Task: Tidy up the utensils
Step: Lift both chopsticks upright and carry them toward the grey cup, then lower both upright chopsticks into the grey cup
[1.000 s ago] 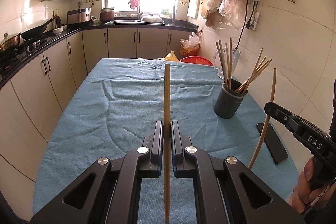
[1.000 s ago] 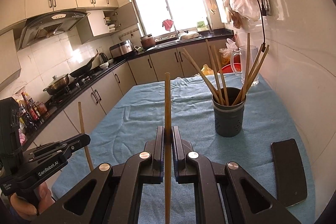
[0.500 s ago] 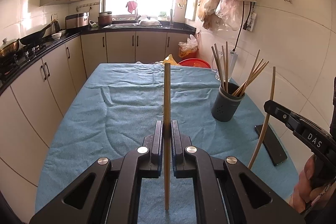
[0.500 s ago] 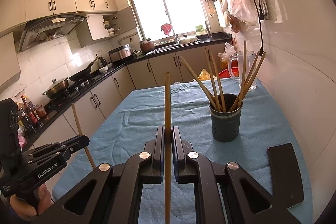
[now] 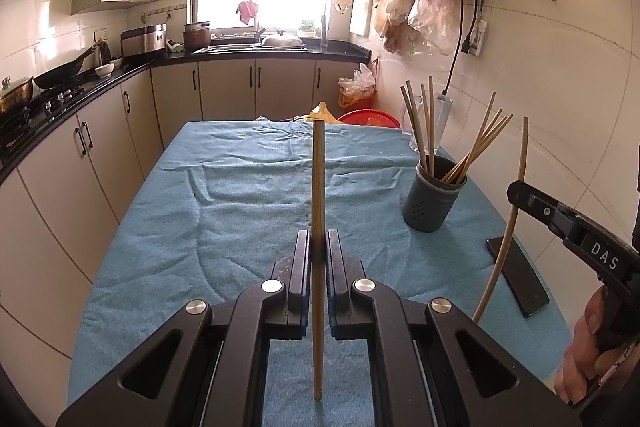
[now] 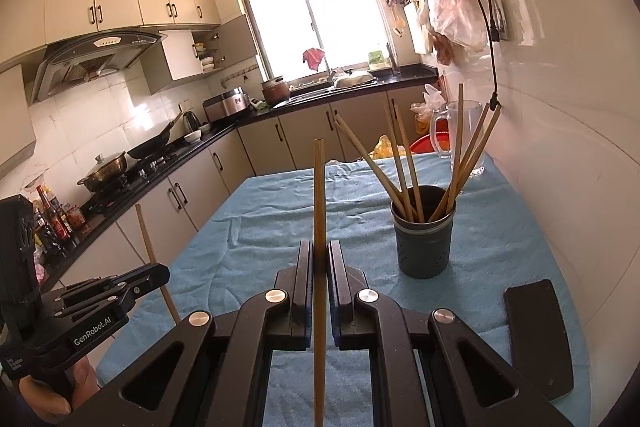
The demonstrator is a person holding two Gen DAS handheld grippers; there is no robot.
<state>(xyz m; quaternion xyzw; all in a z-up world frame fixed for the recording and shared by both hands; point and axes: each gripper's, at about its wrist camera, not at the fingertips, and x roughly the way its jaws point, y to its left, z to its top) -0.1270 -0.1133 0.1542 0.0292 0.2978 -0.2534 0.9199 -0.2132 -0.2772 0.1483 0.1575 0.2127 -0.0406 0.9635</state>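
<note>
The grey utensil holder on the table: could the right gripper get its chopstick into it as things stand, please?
Probably yes. The right gripper is shut on one chopstick, and only bare blue cloth lies before the grey holder; its chopsticks lean outward, leaving the mouth's middle open.

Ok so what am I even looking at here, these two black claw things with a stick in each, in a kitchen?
Those are two hand-held grippers, each carried by a person, not a robot. Each has a wide-angle camera looking along its two fingers, so you get one picture per hand. In the left view, the left hand-held gripper is shut on an upright chopstick; at the right edge you see the other tool and the hand holding it. In the right view, the right hand-held gripper is shut on its own chopstick. On the blue cloth stand a grey holder with more chopsticks, a clear jug and a dark phone.
</note>
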